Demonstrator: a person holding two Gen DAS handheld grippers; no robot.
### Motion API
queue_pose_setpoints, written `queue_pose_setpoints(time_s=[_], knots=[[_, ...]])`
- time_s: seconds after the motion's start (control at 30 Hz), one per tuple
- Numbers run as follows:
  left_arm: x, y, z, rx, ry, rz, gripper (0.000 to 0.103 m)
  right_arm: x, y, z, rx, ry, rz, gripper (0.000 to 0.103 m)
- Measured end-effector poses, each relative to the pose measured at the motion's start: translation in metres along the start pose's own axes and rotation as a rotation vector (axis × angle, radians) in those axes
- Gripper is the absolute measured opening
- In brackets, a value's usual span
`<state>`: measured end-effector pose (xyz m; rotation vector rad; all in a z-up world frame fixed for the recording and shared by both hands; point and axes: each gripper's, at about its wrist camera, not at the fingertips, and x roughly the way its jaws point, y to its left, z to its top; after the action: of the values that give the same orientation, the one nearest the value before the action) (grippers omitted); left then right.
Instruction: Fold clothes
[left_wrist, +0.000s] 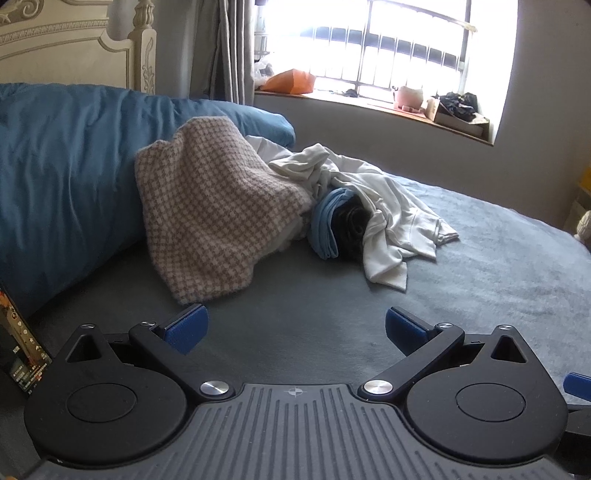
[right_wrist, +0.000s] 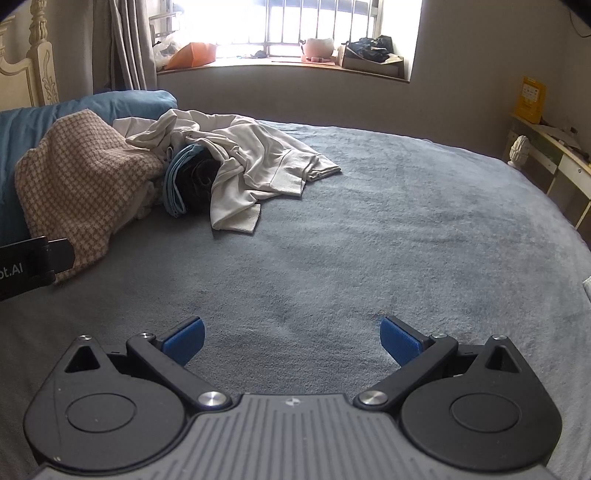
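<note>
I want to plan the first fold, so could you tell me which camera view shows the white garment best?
The right wrist view shows the white garment best: it lies spread over the grey bedspread with its hem and sleeve clear. The left wrist view shows it too, but more bunched and foreshortened.

Left wrist view: low over the bed (left_wrist: 498, 258), facing the clothes pile (left_wrist: 332, 206) near the head edge, fairly near.
Right wrist view: low, further from the pile, facing the window (right_wrist: 295, 29).
Shared: pile, window, bed.

Bare grey bedspread (right_wrist: 369, 229) lies clear ahead — clothes pile (right_wrist: 236, 166) crowds the left.
</note>
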<state>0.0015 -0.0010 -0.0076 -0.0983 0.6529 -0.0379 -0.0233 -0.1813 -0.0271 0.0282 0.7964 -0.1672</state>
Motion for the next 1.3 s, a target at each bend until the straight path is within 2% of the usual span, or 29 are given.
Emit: queue_pose_setpoints(time_s=[0.37, 0.53, 0.8, 1.3], knots=[[0.0047, 0.0024, -0.0017, -0.018, 0.024, 0.023, 0.103, 0.0009, -0.0006, -0.0020, 0.000, 0.006, 0.000, 0.103], [0.0041, 0.0025, -0.0020, -0.013, 0.016, 0.063, 0.103, -0.0002, -0.0005, -0.0009, 0.002, 0.008, -0.001, 0.103], [0.0022, 0.0003, -0.0040, 0.003, 0.001, 0.067, 0.103, 0.0008, -0.0006, -0.0008, 0.004, 0.011, -0.001, 0.103], [0.0065, -0.0006, -0.0062, 0.007, 0.026, 0.051, 0.103, 0.0023, 0.0008, -0.0023, 0.004, 0.018, 0.002, 0.103]])
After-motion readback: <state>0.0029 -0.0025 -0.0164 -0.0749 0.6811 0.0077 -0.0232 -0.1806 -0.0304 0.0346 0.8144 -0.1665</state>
